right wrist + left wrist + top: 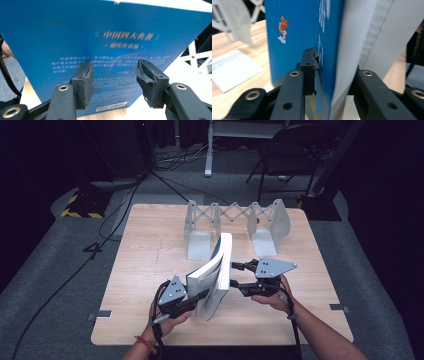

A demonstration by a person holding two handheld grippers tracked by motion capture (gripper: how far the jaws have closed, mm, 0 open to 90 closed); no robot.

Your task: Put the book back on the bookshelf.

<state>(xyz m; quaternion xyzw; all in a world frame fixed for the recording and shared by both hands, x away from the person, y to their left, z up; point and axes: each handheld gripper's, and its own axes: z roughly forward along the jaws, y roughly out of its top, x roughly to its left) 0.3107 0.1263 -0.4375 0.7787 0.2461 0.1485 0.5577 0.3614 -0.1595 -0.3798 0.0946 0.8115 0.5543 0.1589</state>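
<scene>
Left gripper [324, 82] clamps book [214, 276]; right gripper [113, 82] open.

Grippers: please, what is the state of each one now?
Left gripper: closed on the blue book.
Right gripper: open, jaws facing the book's cover.

A pale wooden table [150, 270] stands on grey carpet [55, 270]. At its far edge sits a grey expandable book rack [235, 220] (scissor links between two end plates). Beyond it are a black folding chair [285, 150] and black cables [115, 205] trailing across the floor.
</scene>
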